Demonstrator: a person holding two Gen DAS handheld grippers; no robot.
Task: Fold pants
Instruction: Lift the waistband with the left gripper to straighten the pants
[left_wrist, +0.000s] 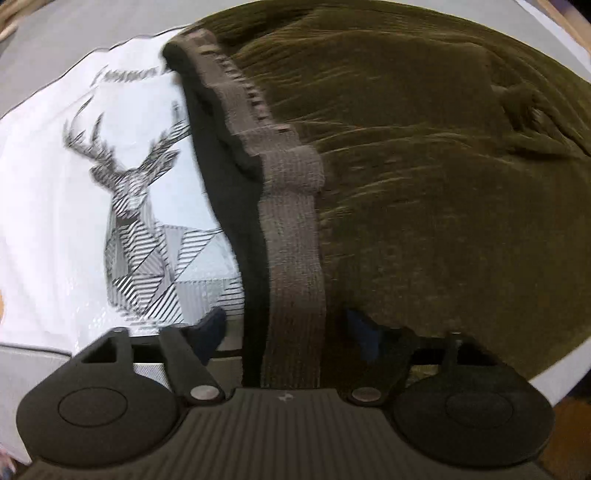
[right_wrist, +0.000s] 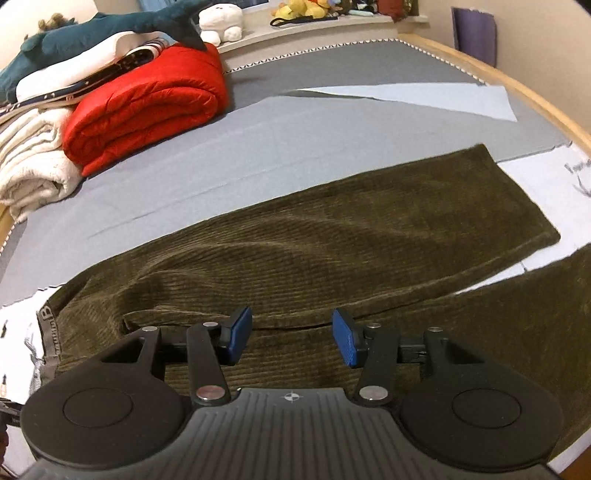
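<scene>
The olive pants (right_wrist: 332, 251) lie flat along the bed's near edge — both grippers spread, left gripper (left_wrist: 284, 332) straddling the waistband (left_wrist: 291, 236), right gripper (right_wrist: 291, 338) over the crotch. Next, I judge: pinch and fold.

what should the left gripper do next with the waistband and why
Probably close on it. The left gripper stands open straight over the pants, its blue pads on either side of the grey waistband, which runs up between them. The right gripper hangs open above the crotch seam, holding nothing, so nothing is gripped yet.
</scene>
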